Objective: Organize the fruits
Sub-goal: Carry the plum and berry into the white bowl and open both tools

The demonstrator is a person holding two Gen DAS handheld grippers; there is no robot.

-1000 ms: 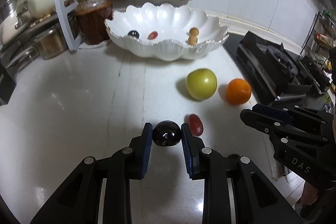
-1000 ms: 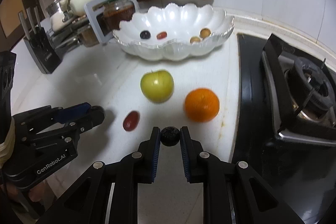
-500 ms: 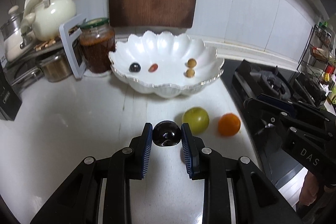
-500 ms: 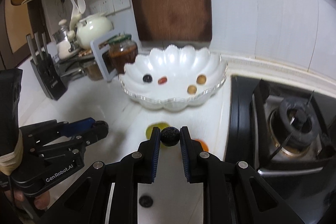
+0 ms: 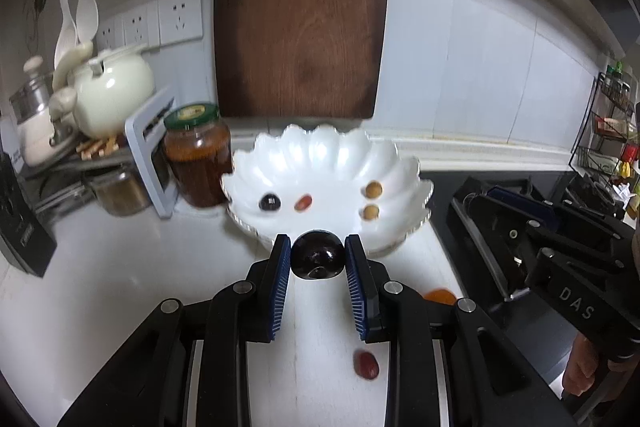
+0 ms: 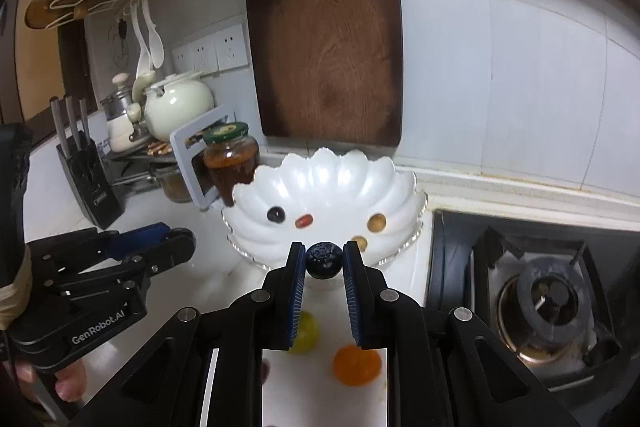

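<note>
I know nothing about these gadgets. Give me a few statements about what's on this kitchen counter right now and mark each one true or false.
1. The left gripper holds a dark round fruit. True.
2. The white scalloped bowl is empty. False: four small fruits lie in it.
3. The right gripper is open and holds nothing. False: it is shut on a blueberry.
4. An orange lies on the counter. True.
5. The cutting board lies flat on the counter. False: it stands against the wall.

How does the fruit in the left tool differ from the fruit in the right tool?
The dark plum in the left tool is glossy and smooth; the blueberry in the right tool is matte, with a crown. The dark plum looks larger. Both are dark, round and clamped.
</note>
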